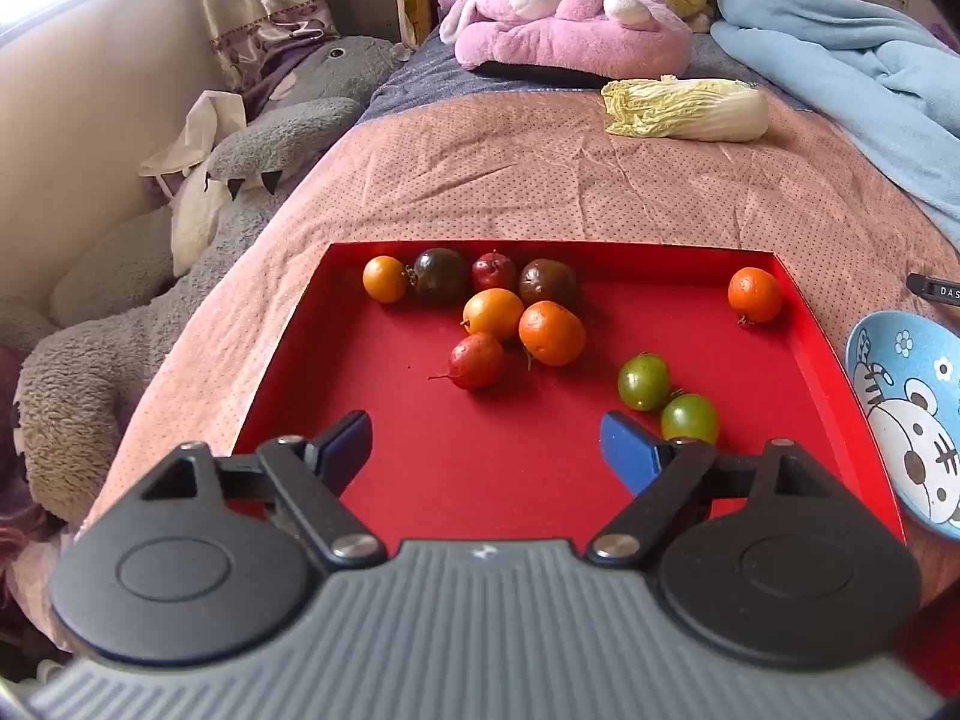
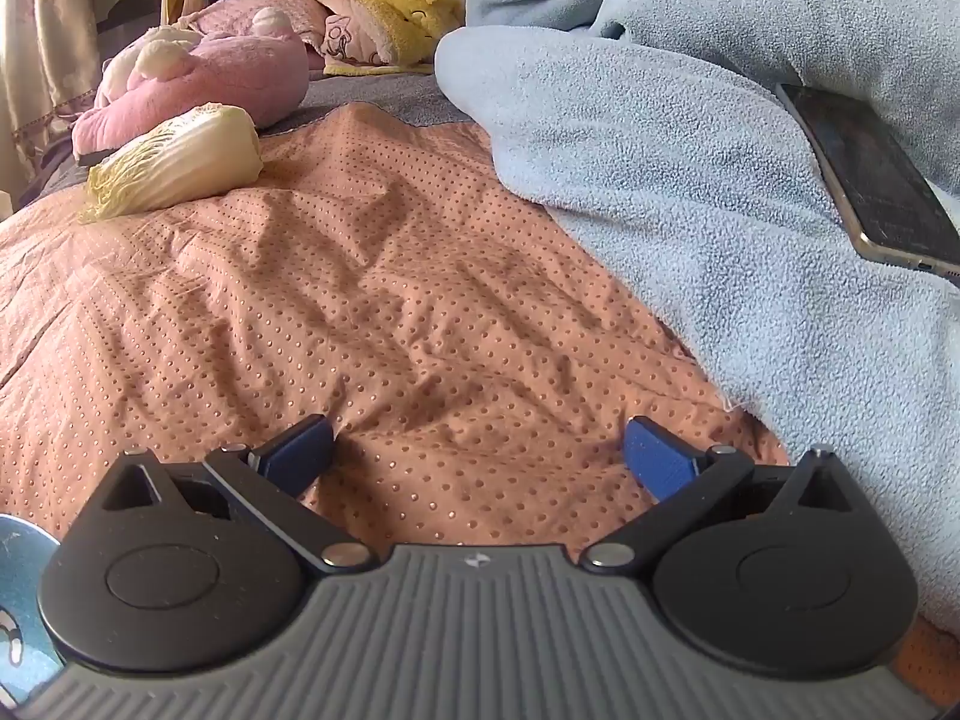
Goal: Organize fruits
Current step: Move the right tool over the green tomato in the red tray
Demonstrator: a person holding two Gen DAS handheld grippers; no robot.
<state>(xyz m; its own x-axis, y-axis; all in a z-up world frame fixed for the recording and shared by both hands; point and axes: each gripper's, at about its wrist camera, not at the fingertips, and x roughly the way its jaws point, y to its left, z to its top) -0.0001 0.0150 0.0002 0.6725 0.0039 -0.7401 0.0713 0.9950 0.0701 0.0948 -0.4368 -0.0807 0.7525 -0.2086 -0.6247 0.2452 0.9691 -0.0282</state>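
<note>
2 grippers hover with jaws spread, empty: the left gripper [image 1: 486, 450] over the red tray's [image 1: 288, 360] near edge, seemingly lined up to pick; the right gripper [image 2: 480, 450] idle over the bedspread [image 2: 360, 300]. Just right, 2 green fruits [image 1: 645, 383] touch. Farther, 7 fruits cluster [image 1: 492, 312]; 1 orange one [image 1: 755, 295] sits far right. A blue bowl [image 1: 900, 414], probably the destination, waits right.

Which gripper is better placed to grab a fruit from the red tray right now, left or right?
Left. The left gripper is open over the red tray, near the green fruits. The right gripper faces only bedspread.
</note>
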